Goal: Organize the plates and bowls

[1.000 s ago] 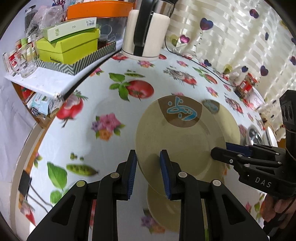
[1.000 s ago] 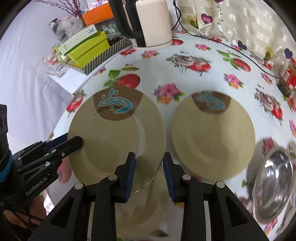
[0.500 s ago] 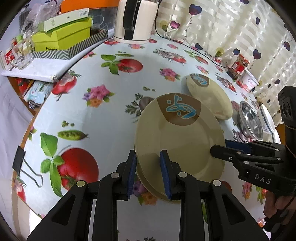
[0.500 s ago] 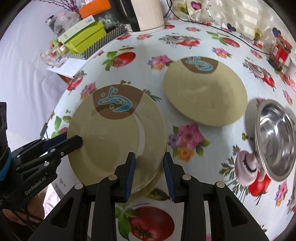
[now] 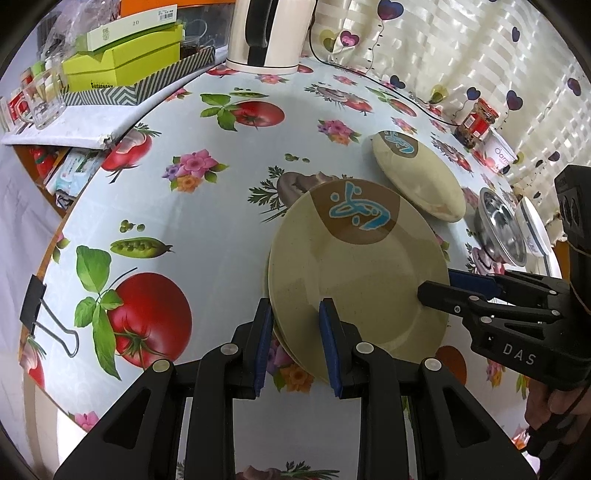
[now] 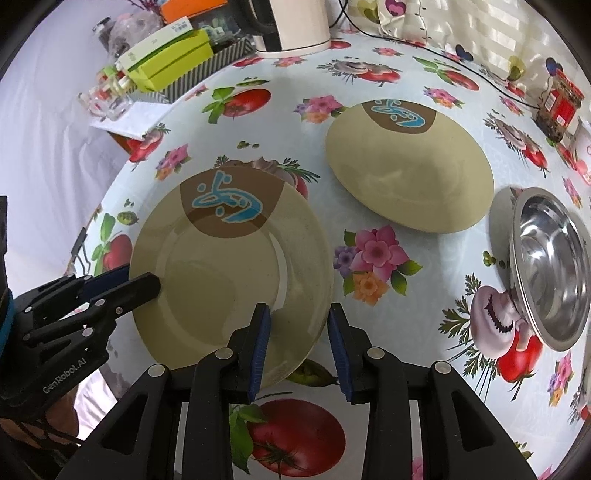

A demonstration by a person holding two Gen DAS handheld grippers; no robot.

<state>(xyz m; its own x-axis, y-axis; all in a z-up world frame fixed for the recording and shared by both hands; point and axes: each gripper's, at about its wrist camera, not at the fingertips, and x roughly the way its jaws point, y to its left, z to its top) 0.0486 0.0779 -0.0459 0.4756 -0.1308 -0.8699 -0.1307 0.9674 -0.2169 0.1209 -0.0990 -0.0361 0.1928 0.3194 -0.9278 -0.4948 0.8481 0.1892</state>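
Observation:
A beige plate (image 5: 354,280) (image 6: 221,280) with a brown patch and a blue motif is held by both grippers. My left gripper (image 5: 295,332) is shut on its near rim. My right gripper (image 6: 299,336) clasps the opposite rim and its jaws are starting to open, with the rim still between the pads. The plate lies almost flat on a second beige plate (image 5: 286,350), of which only a sliver shows. A third beige plate (image 6: 406,177) lies apart, farther back on the table. A steel bowl (image 6: 550,269) and a white bowl (image 5: 532,232) stand to the right.
The round table has a fruit-and-flower cloth (image 5: 207,229). At the back stand a white kettle (image 5: 266,33), green boxes (image 5: 122,62) and glasses (image 5: 44,99). A red-labelled jar (image 5: 476,122) stands by the curtain. A binder clip (image 5: 37,306) grips the table's left edge.
Both grippers carried the plate toward the near side of the table and lowered it. It now lies close on the plate beneath it.

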